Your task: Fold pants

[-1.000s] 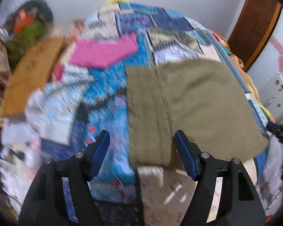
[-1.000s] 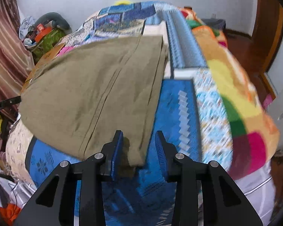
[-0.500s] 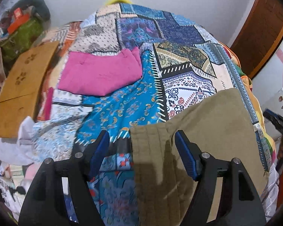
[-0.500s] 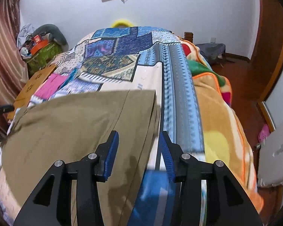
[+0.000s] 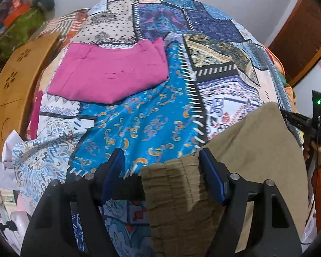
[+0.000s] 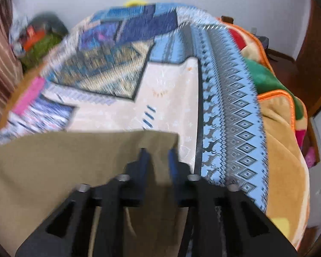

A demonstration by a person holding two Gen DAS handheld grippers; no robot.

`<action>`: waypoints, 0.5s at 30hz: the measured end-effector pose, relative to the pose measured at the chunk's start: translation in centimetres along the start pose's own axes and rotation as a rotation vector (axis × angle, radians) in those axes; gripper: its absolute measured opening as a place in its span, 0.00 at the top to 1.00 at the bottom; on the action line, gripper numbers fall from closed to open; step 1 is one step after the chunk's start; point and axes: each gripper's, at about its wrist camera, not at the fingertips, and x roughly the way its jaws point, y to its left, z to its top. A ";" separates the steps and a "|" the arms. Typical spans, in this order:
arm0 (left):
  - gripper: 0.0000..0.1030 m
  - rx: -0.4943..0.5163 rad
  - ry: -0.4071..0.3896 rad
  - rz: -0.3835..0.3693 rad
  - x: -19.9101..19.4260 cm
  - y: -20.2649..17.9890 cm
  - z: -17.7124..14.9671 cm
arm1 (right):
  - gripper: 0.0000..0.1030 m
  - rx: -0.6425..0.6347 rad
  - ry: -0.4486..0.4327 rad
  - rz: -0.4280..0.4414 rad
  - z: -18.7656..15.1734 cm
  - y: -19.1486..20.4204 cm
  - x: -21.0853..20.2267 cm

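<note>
Since a second ago both grippers have slid in over the olive pants (image 5: 256,154), whose near edge now fills the lower views. Left gripper (image 5: 162,175) gapes wide straddling the ribbed waistband corner, holding nothing; right gripper (image 6: 156,160) is narrowed over the other corner, grasp unclear through blur. Pants lie flat on the patchwork bedspread (image 5: 143,128), likely staged for the next fold; a pink garment (image 5: 111,75) sits further back.

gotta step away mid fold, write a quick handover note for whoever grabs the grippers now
Left gripper: open, jaws wide, straddling the ribbed waistband corner of the olive pants; nothing clamped.
Right gripper: jaws close together over the far corner of the pants; the view is blurred, so a grip cannot be confirmed.
The pants lie flat at the near edge of the patchwork bedspread. A folded pink garment sits farther back.
Done: pants appear folded at least once.
Left: probably grip both corners and make the next fold.
</note>
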 end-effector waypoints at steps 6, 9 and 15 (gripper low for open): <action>0.28 -0.018 -0.018 0.069 0.3 -0.3 -0.3 | 1.00 -0.007 -0.002 -0.077 -0.5 0.6 1.0; 0.28 0.009 -0.024 0.093 -1.0 -0.9 -0.2 | 0.99 -0.050 0.039 -0.127 0.1 1.3 0.6; 0.27 0.103 -0.116 0.099 -5.7 -3.0 0.0 | 0.92 -0.123 -0.020 -0.102 -0.2 2.9 -5.5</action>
